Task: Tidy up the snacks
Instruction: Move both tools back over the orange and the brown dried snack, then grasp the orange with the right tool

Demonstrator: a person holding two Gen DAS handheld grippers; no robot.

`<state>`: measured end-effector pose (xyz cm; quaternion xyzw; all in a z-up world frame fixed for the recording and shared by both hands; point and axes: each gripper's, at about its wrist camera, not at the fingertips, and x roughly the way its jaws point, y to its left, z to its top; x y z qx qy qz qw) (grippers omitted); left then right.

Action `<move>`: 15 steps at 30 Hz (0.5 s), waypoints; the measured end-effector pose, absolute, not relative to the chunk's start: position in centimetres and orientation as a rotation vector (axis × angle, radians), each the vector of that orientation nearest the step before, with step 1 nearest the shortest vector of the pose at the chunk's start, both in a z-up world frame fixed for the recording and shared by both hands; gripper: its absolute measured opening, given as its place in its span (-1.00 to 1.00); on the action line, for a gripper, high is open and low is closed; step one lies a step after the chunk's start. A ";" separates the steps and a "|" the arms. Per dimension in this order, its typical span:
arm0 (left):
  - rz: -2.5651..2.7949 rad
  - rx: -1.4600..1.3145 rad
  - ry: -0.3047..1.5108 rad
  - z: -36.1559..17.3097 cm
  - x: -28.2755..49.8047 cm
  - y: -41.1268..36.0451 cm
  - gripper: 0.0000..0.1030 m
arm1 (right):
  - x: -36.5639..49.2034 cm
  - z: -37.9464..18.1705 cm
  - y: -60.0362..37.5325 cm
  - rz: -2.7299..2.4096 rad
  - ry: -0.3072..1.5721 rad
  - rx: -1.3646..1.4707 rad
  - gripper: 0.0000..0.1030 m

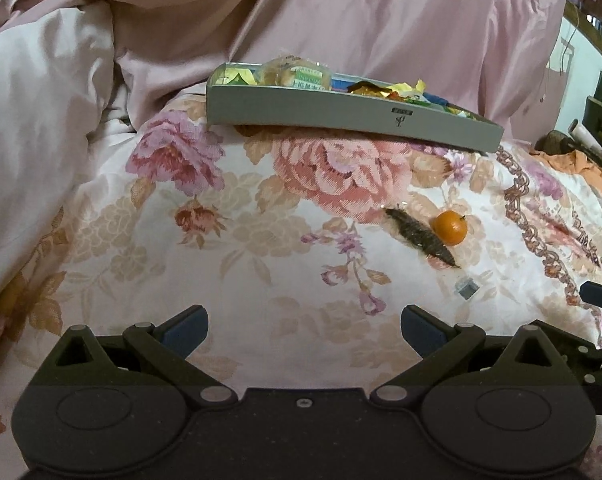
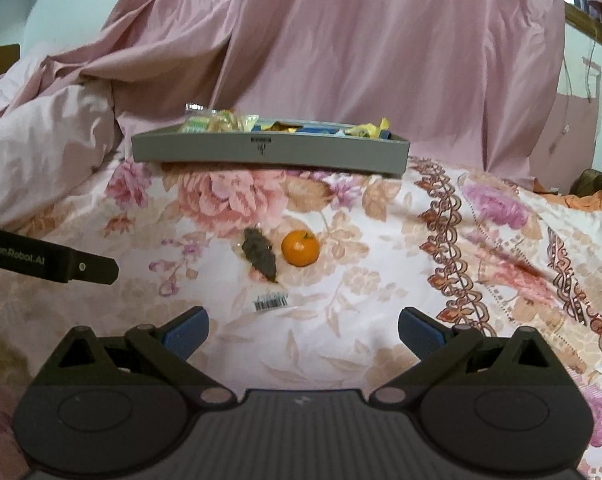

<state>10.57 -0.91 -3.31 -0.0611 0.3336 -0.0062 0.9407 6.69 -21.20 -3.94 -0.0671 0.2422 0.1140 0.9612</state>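
Note:
A grey box [image 1: 341, 110] [image 2: 269, 152] full of wrapped snacks rests on the floral bedspread at the back. In front of it lie a small orange [image 1: 450, 227] [image 2: 300, 253], a dark elongated snack [image 1: 419, 238] [image 2: 259, 254] just left of it, and a small clear packet with a barcode [image 1: 466, 287] [image 2: 269, 301]. My left gripper [image 1: 304, 330] is open, empty, well to the left of these items. My right gripper [image 2: 303, 332] is open and empty, with the barcode packet just ahead of its left finger.
The floral bedspread [image 1: 241, 220] [image 2: 421, 260] covers the whole working surface. Pink bedding [image 1: 41, 120] is piled at the left and pink drapery [image 2: 381, 60] hangs behind the box. Orange cloth [image 1: 581, 168] lies at the far right. The other gripper's body [image 2: 49, 262] reaches in from the left.

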 end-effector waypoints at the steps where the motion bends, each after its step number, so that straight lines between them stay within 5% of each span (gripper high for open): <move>1: -0.014 -0.122 0.682 -3.4 10.7 -0.9 0.98 | 6.9 -4.1 -21.1 0.231 0.500 -0.136 1.00; 15: -0.075 -0.111 0.635 -4.5 11.9 -1.0 0.98 | 10.5 -5.6 -21.3 0.231 0.607 -0.095 1.00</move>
